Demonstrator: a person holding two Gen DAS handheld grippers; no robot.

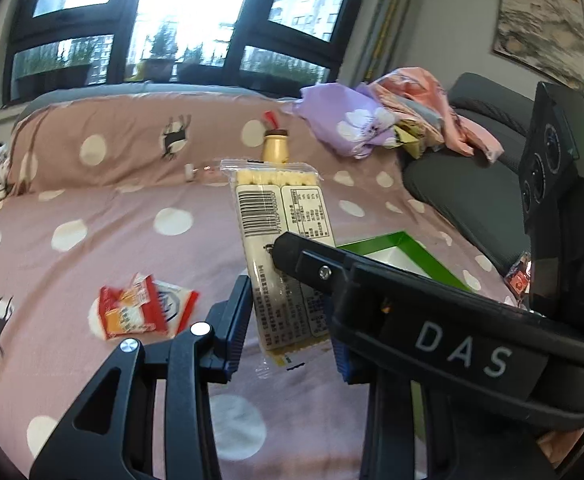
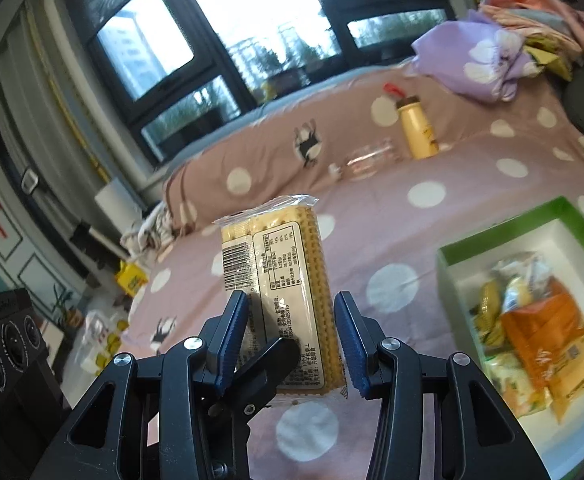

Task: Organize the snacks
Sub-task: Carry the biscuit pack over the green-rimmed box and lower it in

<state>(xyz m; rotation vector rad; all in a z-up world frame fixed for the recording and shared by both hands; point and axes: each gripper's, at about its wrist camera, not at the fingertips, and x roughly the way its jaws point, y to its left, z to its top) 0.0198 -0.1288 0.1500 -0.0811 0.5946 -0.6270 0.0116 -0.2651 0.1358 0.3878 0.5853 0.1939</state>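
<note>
Right wrist: cracker pack (image 2: 288, 280) apparently between tool (image 2: 290, 336) pads.

Both wrist cams sit low over the bed (image 1: 92, 208), facing the window (image 1: 180, 12). Each sees the yellow bottle (image 1: 275, 147) near the pillow; the right cam sits closer to the green box (image 2: 504, 236), looking in.

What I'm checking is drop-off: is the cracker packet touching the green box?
Apart. Right wrist view shows bedspread between cracker packet and green box.

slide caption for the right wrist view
Right gripper around a clear-wrapped cracker pack beside a green-rimmed snack box on a pink polka-dot bedsheet.
</note>
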